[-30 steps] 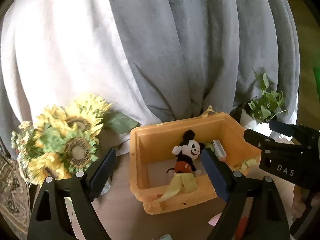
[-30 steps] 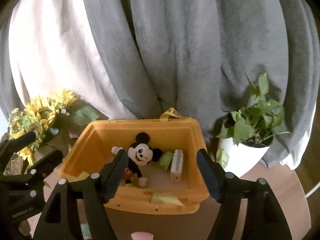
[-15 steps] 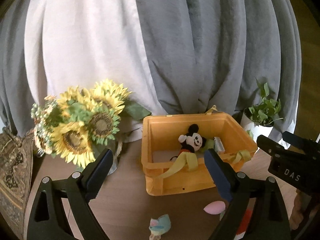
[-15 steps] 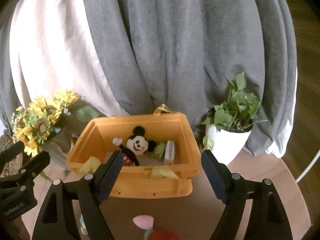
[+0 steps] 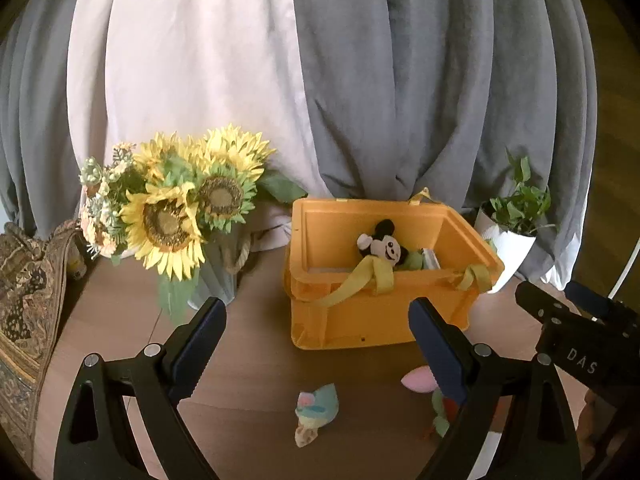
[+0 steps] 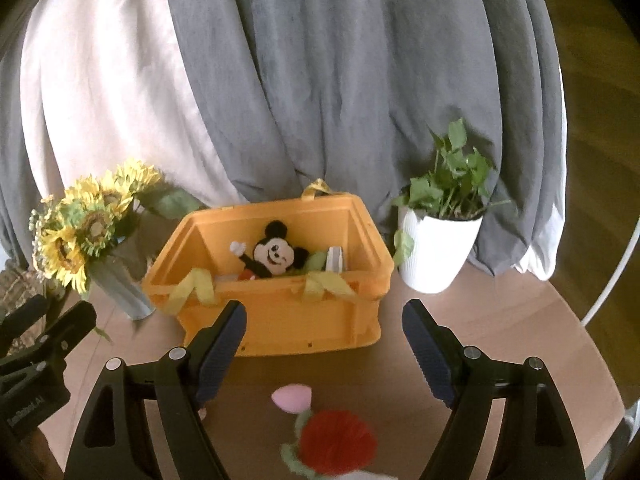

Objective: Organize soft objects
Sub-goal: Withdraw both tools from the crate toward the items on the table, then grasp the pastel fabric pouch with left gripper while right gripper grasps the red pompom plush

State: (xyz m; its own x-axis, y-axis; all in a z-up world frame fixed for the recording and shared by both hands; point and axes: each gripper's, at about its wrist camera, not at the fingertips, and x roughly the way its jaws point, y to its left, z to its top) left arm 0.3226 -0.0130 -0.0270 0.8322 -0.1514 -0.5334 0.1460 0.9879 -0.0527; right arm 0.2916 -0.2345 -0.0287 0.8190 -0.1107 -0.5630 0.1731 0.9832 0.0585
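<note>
An orange crate [image 5: 360,320] [image 6: 280,328] stands on the round wooden table. A Mickey Mouse plush [image 5: 380,246] [image 6: 272,258] lies in it with a green soft item and a white block. On the table in front lie a small pastel ice-cream plush [image 5: 316,408], a pink soft piece [image 5: 416,380] [image 6: 290,397] and a red knitted flower [image 6: 338,444]. My left gripper [image 5: 316,344] is open and empty, above the table in front of the crate. My right gripper [image 6: 324,344] is open and empty, above the red flower.
A vase of sunflowers [image 5: 180,216] [image 6: 84,232] stands left of the crate. A white pot with a green plant [image 5: 512,232] [image 6: 440,252] stands to its right. Grey and white curtains hang behind. A patterned cloth [image 5: 24,304] lies at the far left.
Both grippers have pulled back and away from the crate. The table in front, with the ice-cream plush, pink piece and red flower, has come into view. Both stay open.
</note>
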